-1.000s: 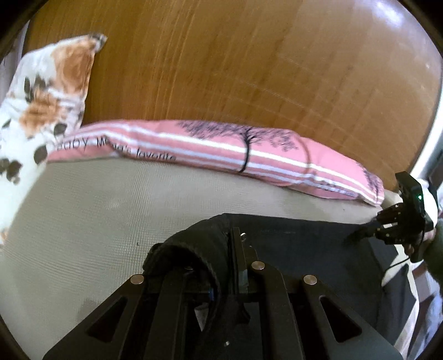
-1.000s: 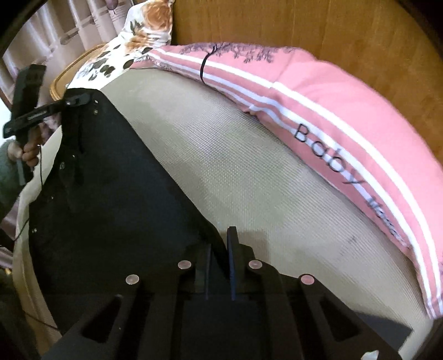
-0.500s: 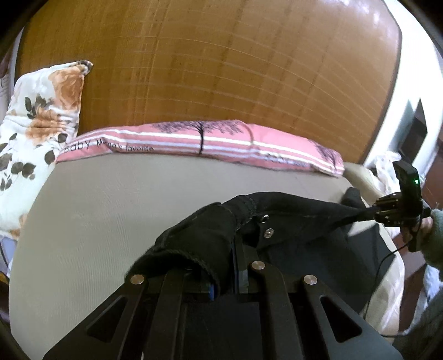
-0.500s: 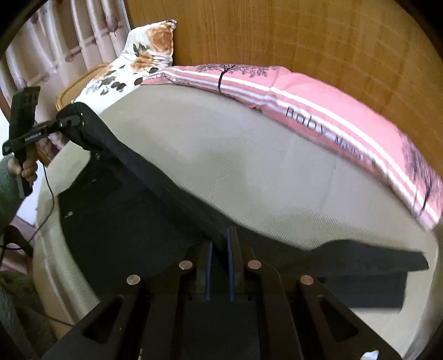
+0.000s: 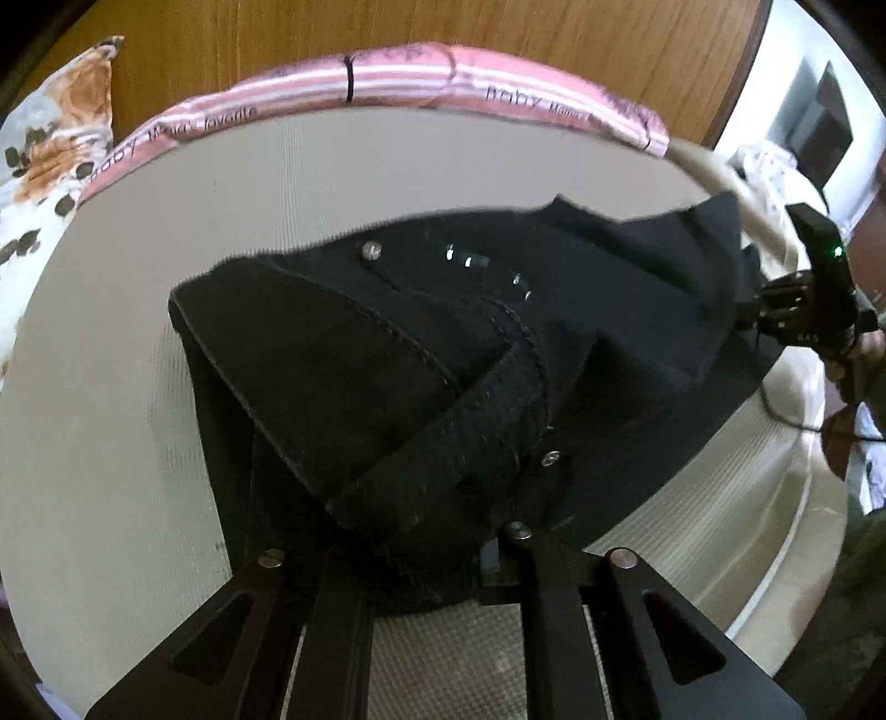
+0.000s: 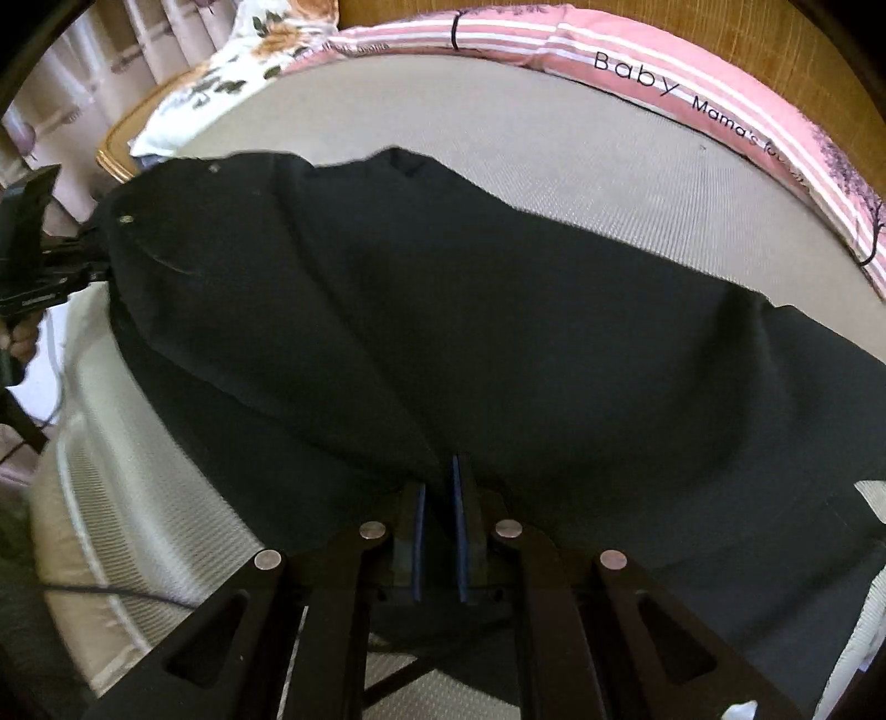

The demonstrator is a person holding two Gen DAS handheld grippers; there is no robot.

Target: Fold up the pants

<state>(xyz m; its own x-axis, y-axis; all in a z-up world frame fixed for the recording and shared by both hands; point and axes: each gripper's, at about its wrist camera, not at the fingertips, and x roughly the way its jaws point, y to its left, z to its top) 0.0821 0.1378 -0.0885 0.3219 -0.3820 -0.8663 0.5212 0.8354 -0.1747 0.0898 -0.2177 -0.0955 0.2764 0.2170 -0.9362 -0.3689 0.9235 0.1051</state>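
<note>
Your pants lie bunched on the bed, on the near side from the pink pillow that runs along the wooden headboard. The waistband end, with its button and rivets, sits heaped in front of your left gripper. That gripper's jaws have just been opening a little; they stand narrow, with a thick fold of the black cloth between them, though the cloth hides the pads, so you cannot tell how firmly they press.

Your right gripper is pinched nearly closed on a thin ridge of the pants, its blue pads tight against the fabric. From that side the pants spread wide across the bed, well short of the pillow.

A floral pillow lies at the left end of the pink pillow. Each gripper shows at the edge of the other's view, at opposite ends of the pants.
</note>
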